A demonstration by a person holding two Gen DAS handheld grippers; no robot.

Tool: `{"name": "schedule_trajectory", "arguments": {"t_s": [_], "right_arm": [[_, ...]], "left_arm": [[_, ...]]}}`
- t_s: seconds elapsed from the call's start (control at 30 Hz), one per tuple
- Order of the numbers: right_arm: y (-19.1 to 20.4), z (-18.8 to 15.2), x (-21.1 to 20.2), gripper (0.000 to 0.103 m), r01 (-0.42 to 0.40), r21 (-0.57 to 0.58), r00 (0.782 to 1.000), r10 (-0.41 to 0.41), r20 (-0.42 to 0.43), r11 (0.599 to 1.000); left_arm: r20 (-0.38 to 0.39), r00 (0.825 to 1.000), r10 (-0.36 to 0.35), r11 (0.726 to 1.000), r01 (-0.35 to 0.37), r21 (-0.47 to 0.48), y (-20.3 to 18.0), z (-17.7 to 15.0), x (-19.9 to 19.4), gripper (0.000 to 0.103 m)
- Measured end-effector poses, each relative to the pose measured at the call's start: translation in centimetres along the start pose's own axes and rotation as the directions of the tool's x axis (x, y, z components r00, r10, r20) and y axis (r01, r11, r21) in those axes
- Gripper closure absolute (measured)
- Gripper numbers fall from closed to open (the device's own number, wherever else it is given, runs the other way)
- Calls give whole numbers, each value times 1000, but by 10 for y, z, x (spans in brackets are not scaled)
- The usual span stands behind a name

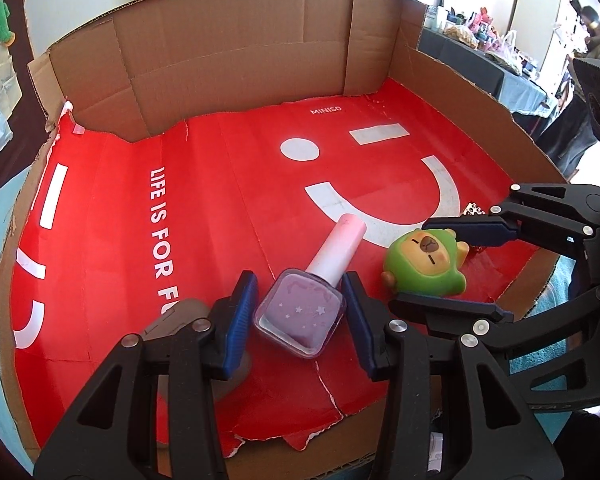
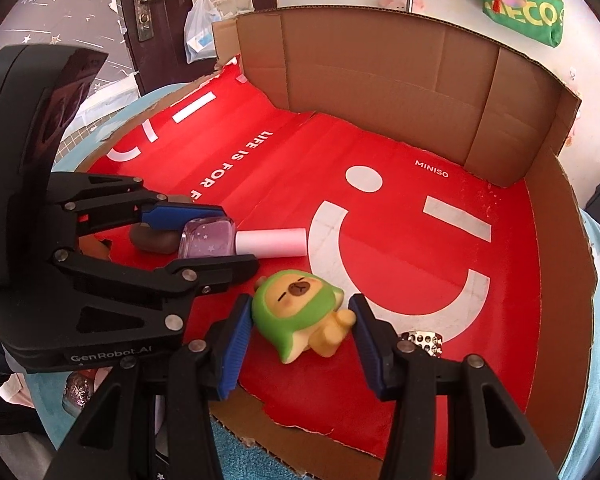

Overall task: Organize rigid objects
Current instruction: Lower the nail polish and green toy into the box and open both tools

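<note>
A purple square bottle [image 1: 300,314] with a long pink cap lies on the red sheet [image 1: 228,168]. My left gripper [image 1: 298,316] is shut on it, a blue pad against each side. The right wrist view shows the same grip: the left gripper [image 2: 240,237] clamps the bottle [image 2: 208,236] from above and below. A small capybara figure in a green hood [image 2: 296,312] lies on its back just right of the bottle. My right gripper [image 2: 300,320] is shut on it. In the left wrist view the right gripper [image 1: 409,263] holds the figure [image 1: 424,264] at the sheet's right edge.
The red sheet lines a low cardboard box [image 1: 236,52] with a tall back wall and torn front edge. A brown rounded lump [image 2: 156,240] sits behind the left fingers. A silver perforated piece [image 2: 420,342] lies by the right finger. The two grippers are close together.
</note>
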State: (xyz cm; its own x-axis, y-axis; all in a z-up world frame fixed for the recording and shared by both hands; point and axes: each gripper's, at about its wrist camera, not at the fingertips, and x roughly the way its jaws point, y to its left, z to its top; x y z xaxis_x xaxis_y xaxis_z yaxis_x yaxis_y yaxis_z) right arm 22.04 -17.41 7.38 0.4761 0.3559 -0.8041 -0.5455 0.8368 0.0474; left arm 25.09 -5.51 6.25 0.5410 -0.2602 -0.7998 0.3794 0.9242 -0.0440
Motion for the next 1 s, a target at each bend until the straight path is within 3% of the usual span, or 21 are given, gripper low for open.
{"name": "schedule_trajectory", "arguments": {"t_s": [0.27, 0.5, 0.7, 0.8, 1.0], "right_arm": [[-1, -1, 0, 51, -5, 8, 1000, 5, 1, 1000], [1, -1, -3, 50, 11, 3, 1000, -11, 8, 1000], [3, -3, -15, 43, 24, 11, 999, -24, 27, 1000], [5, -4, -26, 42, 35, 15, 998, -35, 46, 999], [9, -12, -59, 33, 46, 46, 992, -52, 117, 998]], "left_arm": [[25, 1000, -13, 1000, 13, -17, 5, -1, -7, 53], [59, 998, -18, 999, 20, -43, 10, 0, -15, 38], [94, 995, 8, 999, -4, -43, 9, -4, -31, 38], [122, 992, 10, 998, -3, -63, 10, -8, -44, 29], [218, 976, 18, 996, 1, -84, 6, -20, -82, 24]]}}
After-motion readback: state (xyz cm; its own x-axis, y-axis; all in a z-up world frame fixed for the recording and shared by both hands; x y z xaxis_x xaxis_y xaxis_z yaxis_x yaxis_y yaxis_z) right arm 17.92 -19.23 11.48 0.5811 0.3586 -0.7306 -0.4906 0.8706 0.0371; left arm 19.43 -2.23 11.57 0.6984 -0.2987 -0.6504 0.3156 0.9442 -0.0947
